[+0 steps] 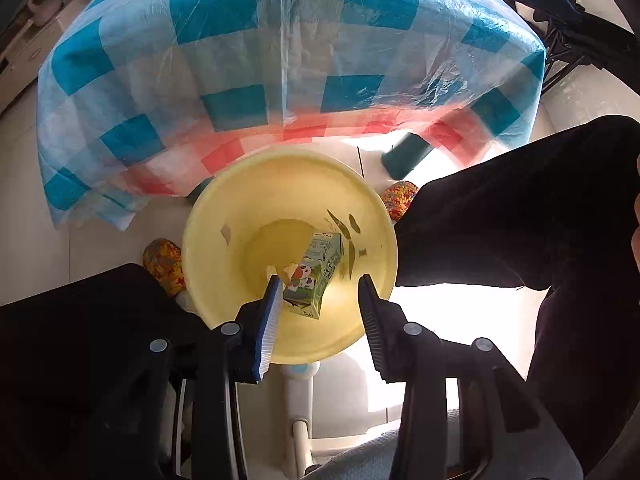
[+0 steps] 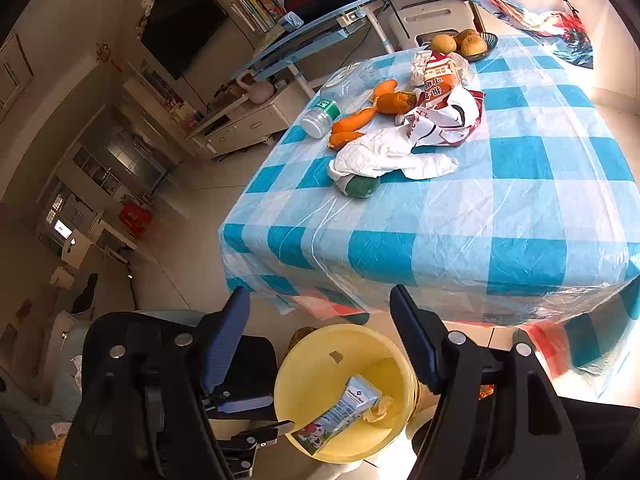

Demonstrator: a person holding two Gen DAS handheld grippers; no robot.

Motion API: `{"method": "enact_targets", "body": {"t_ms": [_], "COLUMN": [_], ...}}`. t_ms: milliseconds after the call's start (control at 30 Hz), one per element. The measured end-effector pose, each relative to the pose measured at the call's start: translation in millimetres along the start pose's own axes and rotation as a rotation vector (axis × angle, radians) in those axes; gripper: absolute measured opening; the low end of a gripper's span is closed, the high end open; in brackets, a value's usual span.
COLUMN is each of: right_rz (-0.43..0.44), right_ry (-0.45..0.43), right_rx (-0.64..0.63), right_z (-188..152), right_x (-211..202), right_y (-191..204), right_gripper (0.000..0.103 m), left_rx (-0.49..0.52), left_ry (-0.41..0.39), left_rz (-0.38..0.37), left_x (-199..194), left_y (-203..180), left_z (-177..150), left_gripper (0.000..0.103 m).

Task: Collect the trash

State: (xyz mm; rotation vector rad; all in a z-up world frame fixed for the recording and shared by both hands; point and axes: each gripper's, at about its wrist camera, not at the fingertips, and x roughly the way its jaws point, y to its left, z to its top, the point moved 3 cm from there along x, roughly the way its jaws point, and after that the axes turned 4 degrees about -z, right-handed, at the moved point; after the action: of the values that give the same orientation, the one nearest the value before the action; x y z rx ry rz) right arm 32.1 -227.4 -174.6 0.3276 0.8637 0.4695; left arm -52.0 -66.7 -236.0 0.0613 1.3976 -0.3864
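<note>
A yellow bin (image 1: pixel 224 216) (image 2: pixel 304 364) stands on the floor by the table. A milk carton (image 1: pixel 316 276) (image 2: pixel 340 412) lies inside it with a crumpled scrap. My left gripper (image 1: pixel 320 284) is open above the bin, apart from the carton. My right gripper (image 2: pixel 320 300) is open and empty, above the bin, facing the table. On the blue checked tablecloth (image 2: pixel 500 208) lie a white plastic bag (image 2: pixel 384 156), orange peels (image 2: pixel 356 120), a red-white wrapper (image 2: pixel 444 120), a plastic bottle (image 2: pixel 324 114) and a green item (image 2: pixel 362 187).
A bowl of fruit (image 2: pixel 466 44) sits at the table's far edge. The person's dark-clothed legs (image 1: pixel 520 216) and patterned slippers (image 1: pixel 166 264) flank the bin. A chair base (image 1: pixel 298 408) is below. A desk, TV and cabinets stand at the left.
</note>
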Motion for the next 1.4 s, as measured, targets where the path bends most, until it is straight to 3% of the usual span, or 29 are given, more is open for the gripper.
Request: {"method": "enact_targets", "body": {"t_ms": [100, 133, 200, 300, 467, 533, 600, 733, 833, 933, 1000, 1100, 1400], "right_rz": [0.007, 0.003, 0.005, -0.026, -0.085, -0.114, -0.160, -0.249, -0.294, -0.323, -0.339, -0.355, -0.390], "right_ry": [-0.033, -0.043, -0.070, -0.119, -0.189, -0.229, -0.264, -0.329, -0.347, -0.348, -0.338, -0.322, -0.321], "right_rx": [-0.017, -0.026, -0.033, -0.045, -0.059, -0.069, -0.096, -0.171, -0.224, -0.265, -0.288, -0.315, -0.315], "right_z": [-3, -3, 0, 4, 9, 12, 15, 19, 19, 18, 16, 14, 11], "right_x": [-3, -4, -6, -10, -18, -23, -26, -22, -11, -2, 3, 9, 9], "right_y": [16, 19, 22, 21, 14, 16, 21, 35, 48, 60, 66, 70, 66], "right_gripper": [0.071, 0.071, 0.072, 0.075, 0.077, 0.080, 0.081, 0.086, 0.086, 0.090, 0.092, 0.092, 0.092], "left_rx": [-0.050, -0.060, -0.093, -0.127, -0.041, -0.020, 0.003, 0.062, 0.043, -0.090, -0.101, -0.046, -0.012], "left_ry": [0.002, -0.025, -0.097, -0.196, -0.348, -0.428, -0.537, -0.762, -0.841, -0.835, -0.844, -0.849, -0.842], "left_rz": [0.025, 0.015, -0.008, -0.074, 0.063, 0.112, 0.138, 0.274, 0.303, 0.227, 0.174, 0.231, 0.256], "left_x": [-1, -8, -23, -42, -77, -105, -141, -203, -221, -213, -214, -210, -205], "left_y": [14, 17, 23, 16, -5, -10, -10, 5, 25, 50, 50, 40, 30], "left_z": [-8, -7, -2, 9, 25, 34, 44, 56, 57, 51, 48, 42, 42], "left_gripper": [0.039, 0.042, 0.059, 0.063, 0.068, 0.069, 0.078, 0.091, 0.095, 0.096, 0.096, 0.096, 0.096]}}
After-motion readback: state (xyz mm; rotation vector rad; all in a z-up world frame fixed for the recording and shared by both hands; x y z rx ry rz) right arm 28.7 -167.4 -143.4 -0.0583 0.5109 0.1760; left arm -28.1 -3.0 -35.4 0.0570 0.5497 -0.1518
